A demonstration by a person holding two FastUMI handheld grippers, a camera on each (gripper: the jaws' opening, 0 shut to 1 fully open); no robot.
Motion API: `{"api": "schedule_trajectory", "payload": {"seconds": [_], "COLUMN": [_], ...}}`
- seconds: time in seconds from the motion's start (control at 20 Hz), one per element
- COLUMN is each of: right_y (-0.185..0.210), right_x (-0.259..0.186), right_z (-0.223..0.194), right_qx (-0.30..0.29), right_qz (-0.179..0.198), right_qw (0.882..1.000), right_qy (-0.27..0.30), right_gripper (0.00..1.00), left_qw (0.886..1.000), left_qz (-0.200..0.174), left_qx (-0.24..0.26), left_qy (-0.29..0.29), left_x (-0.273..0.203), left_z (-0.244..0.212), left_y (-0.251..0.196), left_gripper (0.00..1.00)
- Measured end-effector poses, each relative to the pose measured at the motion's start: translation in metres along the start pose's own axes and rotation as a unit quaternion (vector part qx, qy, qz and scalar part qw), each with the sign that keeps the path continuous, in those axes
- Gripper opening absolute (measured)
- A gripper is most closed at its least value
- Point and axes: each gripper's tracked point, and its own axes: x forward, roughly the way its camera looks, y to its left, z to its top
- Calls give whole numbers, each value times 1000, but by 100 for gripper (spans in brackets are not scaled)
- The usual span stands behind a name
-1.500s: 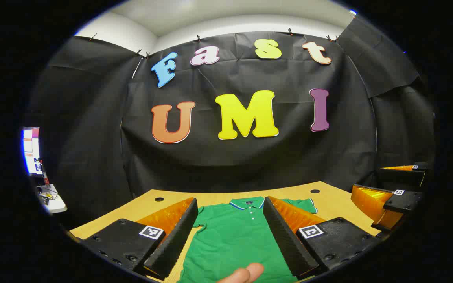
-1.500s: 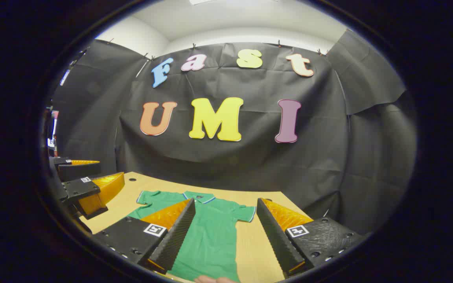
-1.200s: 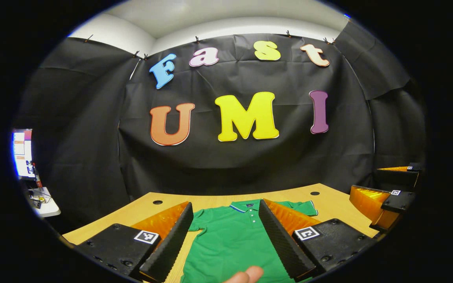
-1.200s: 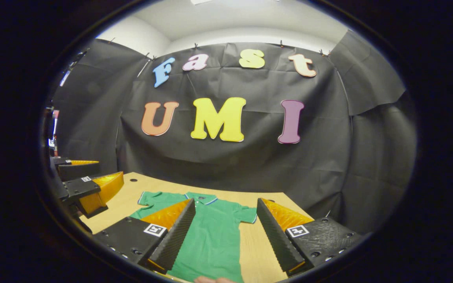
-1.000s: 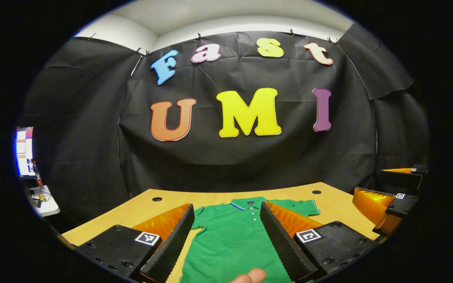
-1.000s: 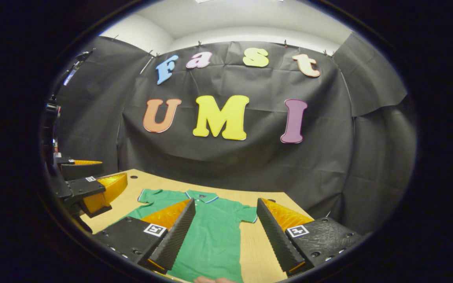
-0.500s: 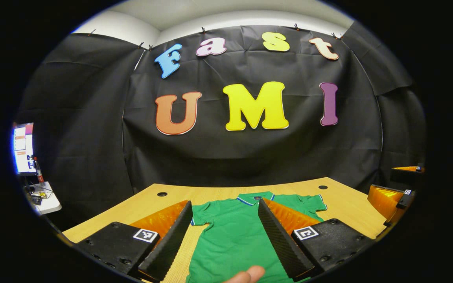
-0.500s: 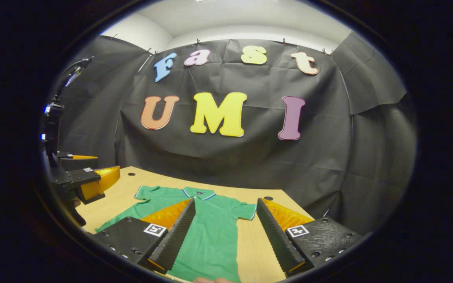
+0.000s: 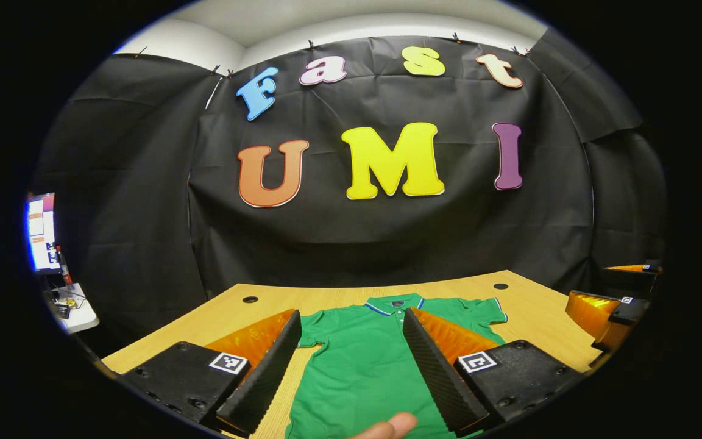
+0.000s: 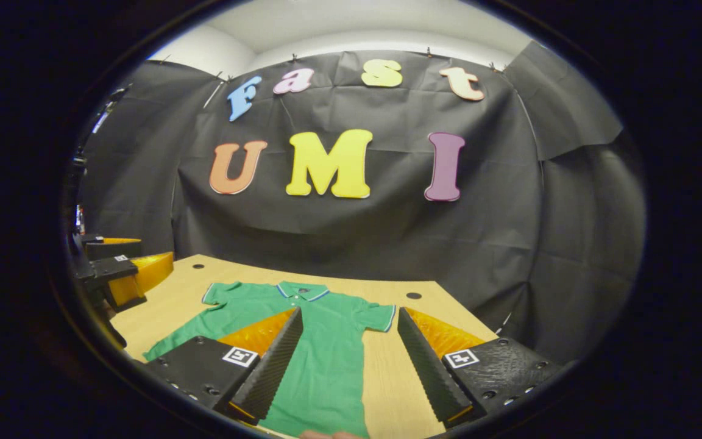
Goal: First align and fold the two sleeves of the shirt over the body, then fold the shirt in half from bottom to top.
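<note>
A green polo shirt [image 9: 363, 366] lies flat, front up, on the wooden table [image 9: 217, 329], collar toward the wall and both short sleeves spread out. My left gripper [image 9: 351, 314] hovers open above the shirt's lower body with nothing between its fingers. In the right gripper view the shirt [image 10: 326, 360] lies below my right gripper [image 10: 348, 312], which is open and empty over the shirt's right half. Its right sleeve [image 10: 378, 317] ends just left of my right-hand finger. Each view shows the other gripper off to the side: the right gripper [image 9: 613, 305] and the left gripper [image 10: 122, 274].
Round cable holes [image 9: 250, 299] [image 9: 500, 286] sit near the table's far corners. The black cloth wall stands right behind the table. A lit screen [image 9: 40, 231] and a small white stand [image 9: 74, 302] are far left. A person's fingertip [image 9: 387, 425] shows at the bottom edge.
Both grippers have tipped down slightly, so more of the table and shirt shows. Both stay open and the shirt has not moved.
</note>
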Motion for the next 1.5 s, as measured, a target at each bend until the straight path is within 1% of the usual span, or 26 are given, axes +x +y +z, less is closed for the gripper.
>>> {"api": "schedule_trajectory", "payload": {"seconds": [0.25,0.45,0.55,0.65,0.8,1.05,1.2,1.4,1.5], "right_y": [-19,-26,-32,-37,-54,-85,-101,-108,-106], "right_x": [29,58,76,101,148,228,271,317,330], "right_z": [-26,-47,-48,-50,-58,-87,-106,-124,-139], "right_qx": [17,15,10,11,18,32,14,9,15], "right_qz": [-16,-19,-21,-20,-31,-68,-91,-104,-109], "right_qw": [999,997,997,997,994,985,981,977,972], "right_qy": [40,72,76,79,101,156,174,188,207], "right_gripper": [96,95,95,95,96,95,95,95,95], "left_qw": [1000,1000,1000,1000,1000,999,999,997,997], "left_qz": [2,4,5,5,7,13,17,31,30], "left_qx": [0,0,0,-2,0,-3,-6,-7,-6], "left_qy": [2,9,13,18,25,35,48,64,67], "left_x": [3,7,9,10,13,21,28,35,38], "left_z": [-3,-7,-10,-12,-17,-25,-34,-44,-47], "left_y": [2,4,6,4,5,10,13,19,19], "left_gripper": [100,100,100,100,100,100,100,100,100]}}
